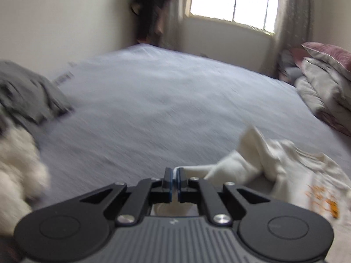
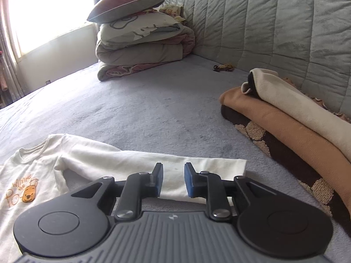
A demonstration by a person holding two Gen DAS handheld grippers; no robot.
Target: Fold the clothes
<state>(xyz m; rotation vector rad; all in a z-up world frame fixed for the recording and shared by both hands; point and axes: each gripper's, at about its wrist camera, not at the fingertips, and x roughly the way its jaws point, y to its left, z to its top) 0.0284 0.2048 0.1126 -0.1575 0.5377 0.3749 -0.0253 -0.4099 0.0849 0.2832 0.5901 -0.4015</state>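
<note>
The white long-sleeved shirt (image 2: 87,160) lies on the grey-blue bed cover, front up, filling the lower left of the right wrist view. Its ribbed round neckline sits at the left edge, and an orange bear print with orange lettering marks the chest at lower left. One sleeve (image 2: 175,171) stretches flat and nearly straight toward the lower centre, its cuff end squared off right of centre. In the blurred left wrist view the same shirt (image 1: 274,164) sits at lower right, bunched and lifted into folds, with a strip of its cloth running toward the lower centre.
</note>
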